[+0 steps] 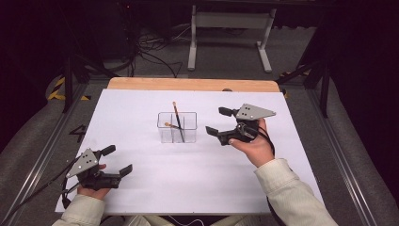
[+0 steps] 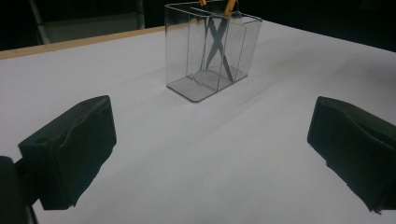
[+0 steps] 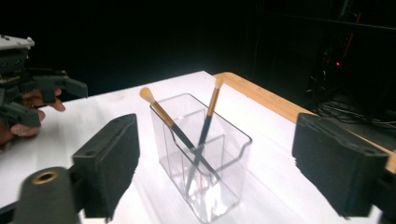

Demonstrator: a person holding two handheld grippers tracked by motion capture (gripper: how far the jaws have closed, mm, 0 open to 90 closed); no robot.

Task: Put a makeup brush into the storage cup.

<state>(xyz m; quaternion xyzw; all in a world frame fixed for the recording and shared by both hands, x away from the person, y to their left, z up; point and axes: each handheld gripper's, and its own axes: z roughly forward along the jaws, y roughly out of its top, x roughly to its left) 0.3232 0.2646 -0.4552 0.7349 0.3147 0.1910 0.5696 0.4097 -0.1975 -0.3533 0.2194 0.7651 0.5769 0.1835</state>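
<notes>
Standing upright near the middle of the white table cover (image 1: 141, 188): a clear plastic organiser (image 1: 177, 127), split into compartments so that long, thin things are being propped rather than left lying flat. Leaning inside it: two makeup brushes (image 3: 180, 133), dark handles down, gold ferrules and pale tips poking above the rim, crossing each other low in the box, each tipping against a wall or divider because the compartments are far wider than the handles. Hovering just to the right of the organiser: the right gripper (image 1: 217, 121), jaws spread wide with nothing between them, aimed level at the box, probably backing clear after setting a brush in, since open jaws beside a filled holder are suggesting a release rather than a reach. Resting well apart at the near left corner of the cover: the left gripper (image 1: 117, 160), jaws likewise gaping and empty, looking across bare sheet toward the organiser, seemingly parked out of the way to leave the working hand room. Lying beyond the cover: a strip of wooden tabletop (image 1: 188, 84).
</notes>
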